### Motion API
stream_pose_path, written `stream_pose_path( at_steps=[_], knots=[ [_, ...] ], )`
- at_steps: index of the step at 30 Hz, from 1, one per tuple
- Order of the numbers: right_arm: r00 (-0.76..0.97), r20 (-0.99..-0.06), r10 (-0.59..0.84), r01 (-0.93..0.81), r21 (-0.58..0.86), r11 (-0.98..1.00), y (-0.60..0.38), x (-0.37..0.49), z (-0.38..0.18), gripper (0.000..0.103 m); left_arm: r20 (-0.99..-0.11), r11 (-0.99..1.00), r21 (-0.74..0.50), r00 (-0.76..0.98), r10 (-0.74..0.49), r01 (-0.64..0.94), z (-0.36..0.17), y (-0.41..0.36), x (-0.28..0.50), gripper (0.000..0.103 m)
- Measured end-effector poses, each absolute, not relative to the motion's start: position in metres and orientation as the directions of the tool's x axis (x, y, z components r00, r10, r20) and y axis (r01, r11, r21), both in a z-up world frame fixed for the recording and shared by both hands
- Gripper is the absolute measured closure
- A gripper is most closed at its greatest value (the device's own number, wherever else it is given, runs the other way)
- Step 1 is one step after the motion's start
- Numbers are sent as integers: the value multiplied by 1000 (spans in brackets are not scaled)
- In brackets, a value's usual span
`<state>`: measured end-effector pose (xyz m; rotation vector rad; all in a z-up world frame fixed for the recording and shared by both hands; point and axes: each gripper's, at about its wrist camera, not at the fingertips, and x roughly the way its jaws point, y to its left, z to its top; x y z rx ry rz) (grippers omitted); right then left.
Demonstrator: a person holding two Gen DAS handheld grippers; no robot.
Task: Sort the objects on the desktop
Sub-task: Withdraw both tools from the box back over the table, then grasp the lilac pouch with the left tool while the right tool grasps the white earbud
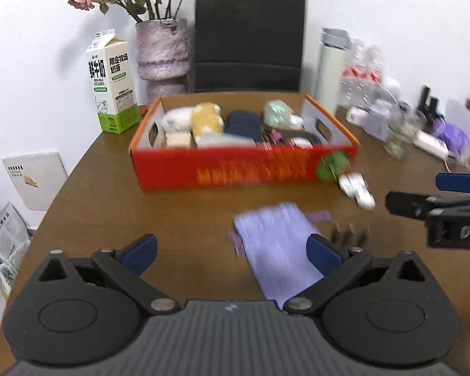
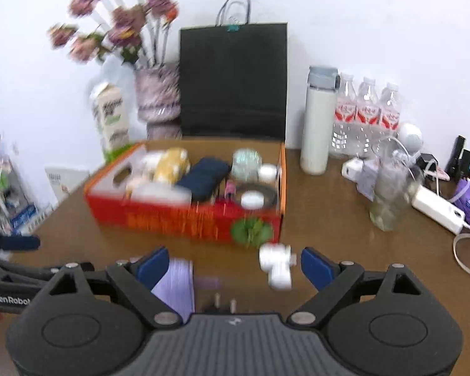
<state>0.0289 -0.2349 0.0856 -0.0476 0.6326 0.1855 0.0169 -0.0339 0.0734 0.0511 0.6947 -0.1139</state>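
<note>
Blurred table: box lettering unreadable, plug half hidden.

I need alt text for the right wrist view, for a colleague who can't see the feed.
The right gripper hangs open and empty over a brown table, with a white adapter and a purple packet lying loose just ahead of it. Beyond them stands a red box already filled with small items. The picture is blurred.
</note>
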Motion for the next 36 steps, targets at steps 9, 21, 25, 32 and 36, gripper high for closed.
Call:
stream_pose_path(
  at_steps=[9, 21, 25, 32, 36],
  knots=[
    [785, -600, 151, -186, 4, 983, -235, -66, 26, 13, -673, 994, -89, 732, -112, 70, 24, -28, -63, 0],
    [789, -598, 142, -167, 13, 986, -237, -74, 13, 13, -678, 992, -125, 730, -84, -2, 10, -19, -57, 0],
    [788, -601, 132, -166, -1, 986, -237, -65, 9, 14, -667, 992, -118, 737, -107, 37, 9, -26, -43, 0],
    [820, -570, 61, -71, 4, 997, -252, -22, 17, 18, -626, 988, -93, 764, -157, 126, 15, -57, 31, 0],
    [867, -497, 39, -36, 15, 999, -261, 12, 28, 19, -632, 983, 13, 763, -135, 185, 11, -79, 69, 5]
  ],
)
